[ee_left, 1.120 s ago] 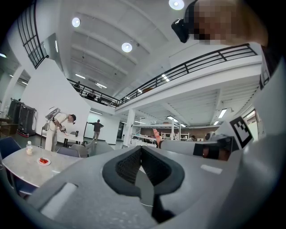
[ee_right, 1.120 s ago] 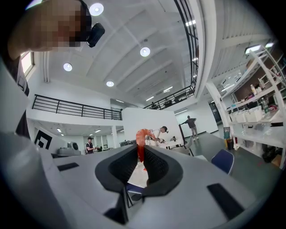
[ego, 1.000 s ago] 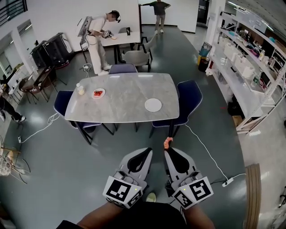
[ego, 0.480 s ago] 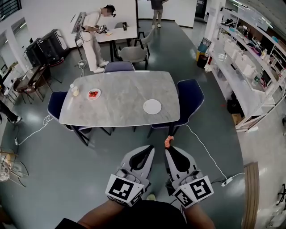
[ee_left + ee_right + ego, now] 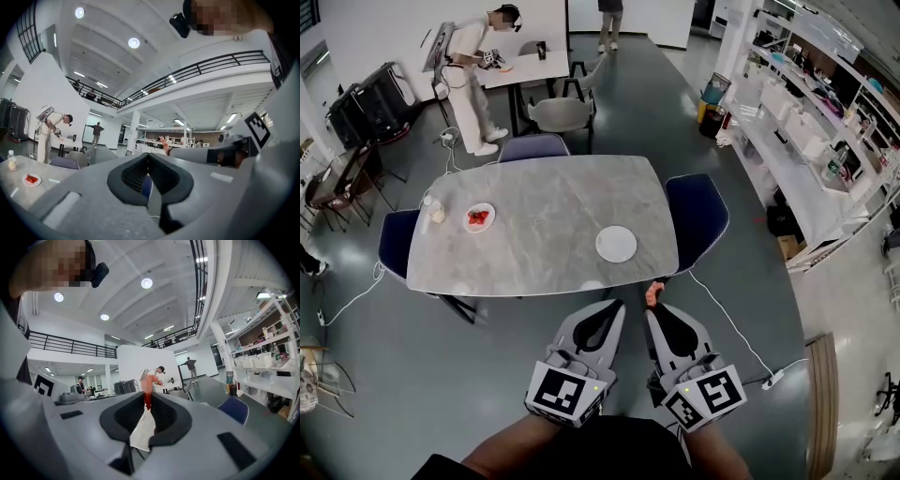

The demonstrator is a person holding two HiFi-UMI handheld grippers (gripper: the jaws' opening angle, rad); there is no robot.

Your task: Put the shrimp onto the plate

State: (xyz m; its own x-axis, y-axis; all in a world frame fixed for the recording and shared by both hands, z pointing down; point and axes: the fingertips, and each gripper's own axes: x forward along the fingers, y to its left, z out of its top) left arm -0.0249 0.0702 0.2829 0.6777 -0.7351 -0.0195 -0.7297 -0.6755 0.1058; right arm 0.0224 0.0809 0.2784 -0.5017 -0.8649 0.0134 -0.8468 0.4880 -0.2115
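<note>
Pickup looks done and placing remains: the right gripper (image 5: 653,307) pinches the small orange-pink shrimp (image 5: 652,295) at its jaw tips, the left gripper (image 5: 612,309) is closed on nothing, and the empty round white plate (image 5: 616,244) sits at 12 o'clock on the grey marble table (image 5: 553,202).

An orange-pink shrimp (image 5: 652,294) (image 5: 147,389) is sticking up, pinched between the tips of the right gripper (image 5: 654,307) (image 5: 147,401), above the floor just short of the table (image 5: 534,202). The round white plate (image 5: 616,244) is lying flat and bare near the table's near edge.
</note>
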